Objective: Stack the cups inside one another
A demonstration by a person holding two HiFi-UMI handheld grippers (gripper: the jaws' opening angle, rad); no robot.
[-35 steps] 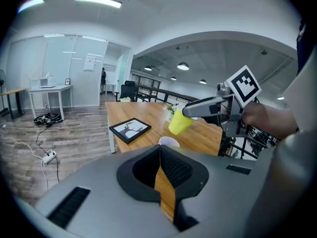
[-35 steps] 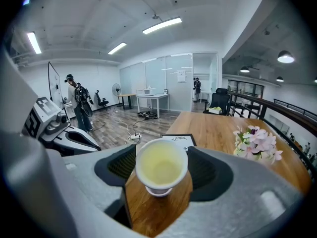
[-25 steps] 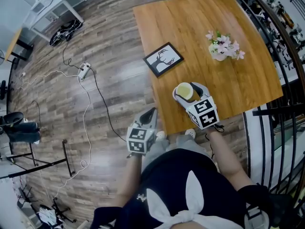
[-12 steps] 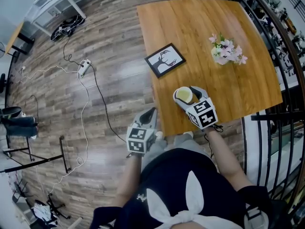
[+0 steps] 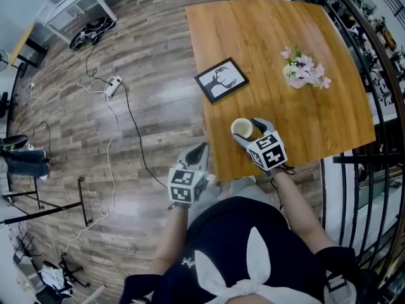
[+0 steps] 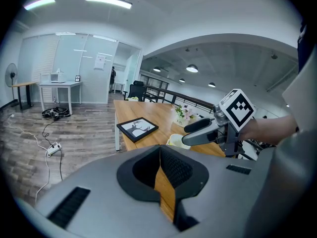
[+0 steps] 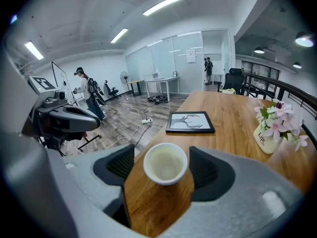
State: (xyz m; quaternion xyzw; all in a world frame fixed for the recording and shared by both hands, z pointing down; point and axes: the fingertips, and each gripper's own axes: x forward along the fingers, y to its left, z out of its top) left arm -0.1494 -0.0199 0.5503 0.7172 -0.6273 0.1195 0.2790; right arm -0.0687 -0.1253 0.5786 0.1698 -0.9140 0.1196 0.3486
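Navy top (image 5: 228,233), white bow print (image 5: 254,268); grey left gripper (image 5: 201,151), right gripper (image 5: 249,130), 1 black-white marker cube (image 5: 185,186) each.

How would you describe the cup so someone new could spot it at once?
On the wooden table, go to the near edge, by the person, where the right gripper reaches in. The cup stands upright between its open jaws: small, pale and empty, unlike the flat black-framed deer picture and the vase of pink flowers farther back.
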